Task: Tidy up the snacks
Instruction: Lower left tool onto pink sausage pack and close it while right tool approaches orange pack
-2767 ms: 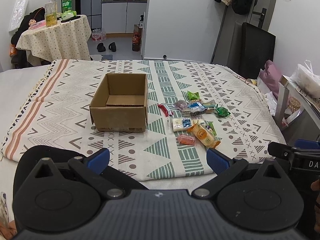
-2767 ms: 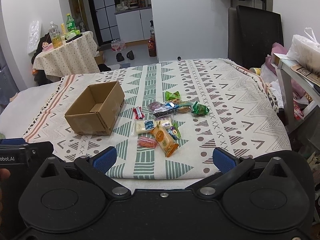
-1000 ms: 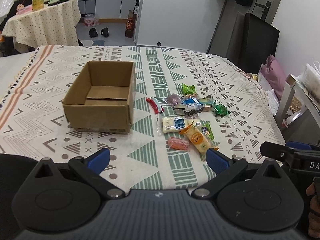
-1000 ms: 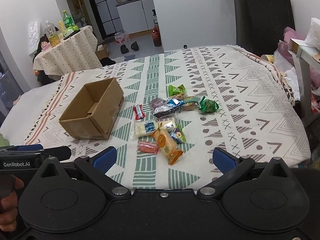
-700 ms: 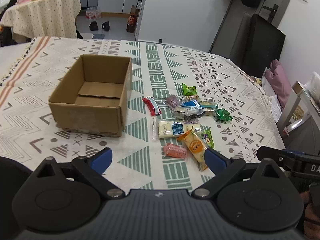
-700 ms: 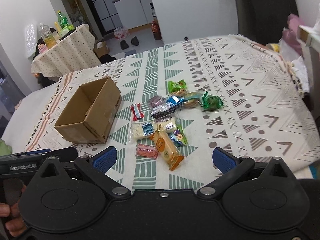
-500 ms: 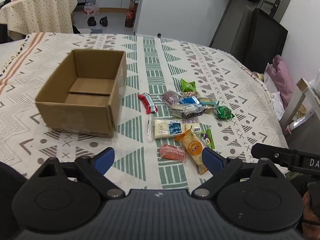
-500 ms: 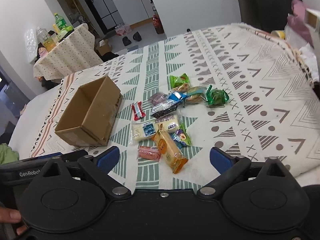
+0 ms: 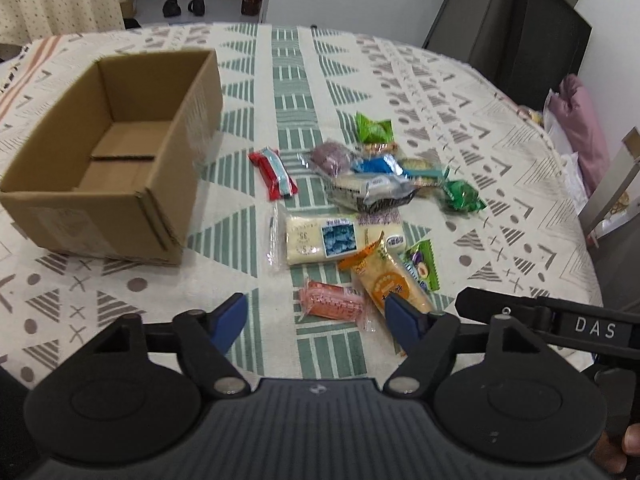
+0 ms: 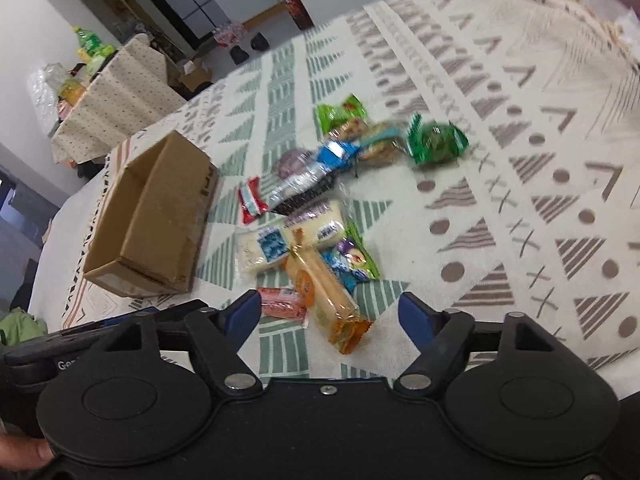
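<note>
An open, empty cardboard box stands on the patterned cloth, left of a heap of several wrapped snacks. Nearest me lie a pink packet and an orange packet. Behind them are a white-and-blue packet, a red bar and green packets. My left gripper is open just before the pink packet. My right gripper is open over the near end of the orange packet. Neither holds anything.
The patterned cloth covers a wide flat surface that drops off at the right edge. A dark chair and pink bag stand to the right. A small dotted-cloth table with bottles stands far left.
Both grippers have moved forward and down toward the snack heap, which now looks much larger. The fingers of both have narrowed somewhat but stay open. The snacks and box lie where they were.
</note>
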